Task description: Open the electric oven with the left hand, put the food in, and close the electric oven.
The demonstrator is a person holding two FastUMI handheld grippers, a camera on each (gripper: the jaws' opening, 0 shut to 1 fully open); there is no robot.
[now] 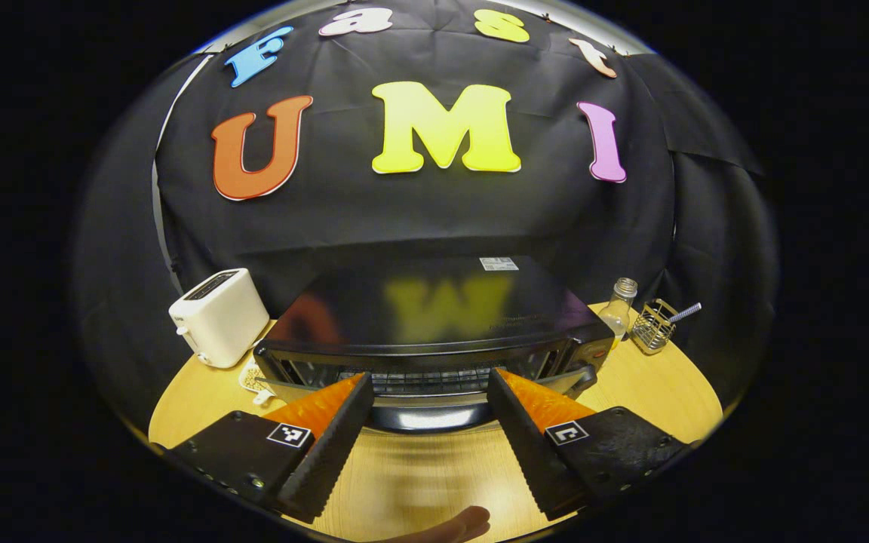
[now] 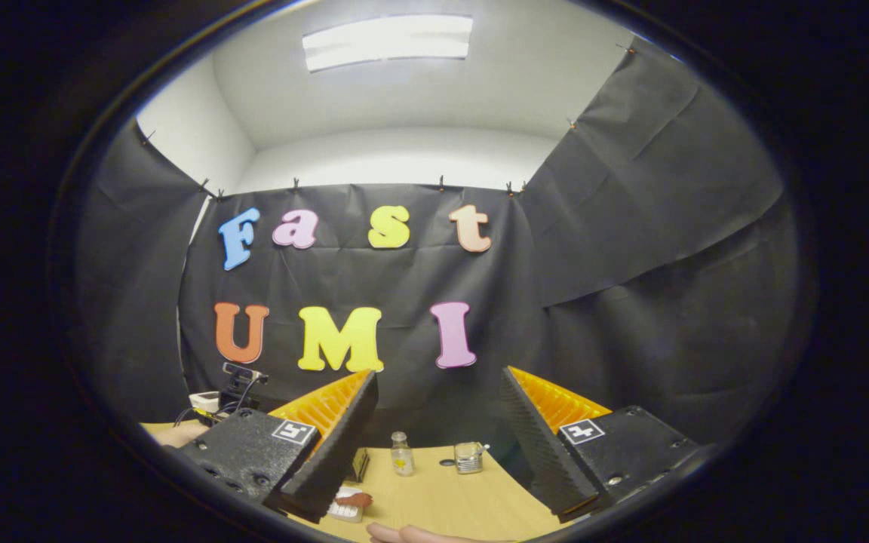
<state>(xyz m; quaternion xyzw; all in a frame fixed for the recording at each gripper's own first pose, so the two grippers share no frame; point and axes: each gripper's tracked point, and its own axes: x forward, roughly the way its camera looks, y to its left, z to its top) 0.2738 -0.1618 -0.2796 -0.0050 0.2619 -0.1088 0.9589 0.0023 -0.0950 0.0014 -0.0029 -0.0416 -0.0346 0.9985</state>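
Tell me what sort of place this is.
Most likely a mock kitchen counter staged inside a recording booth: a black electric oven and a white toaster stand on a light wooden table, a small clear glass bottle beside them, with black cloth hung behind.

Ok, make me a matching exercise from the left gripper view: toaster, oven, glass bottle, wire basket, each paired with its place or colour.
Things:
1. toaster
2. electric oven
3. glass bottle
4. wire basket

Descriptions:
A. black, straight ahead of the left gripper
B. farthest right on the table
C. white, left of the oven
D. clear, just right of the oven

Pairs: 1-C, 2-A, 3-D, 4-B
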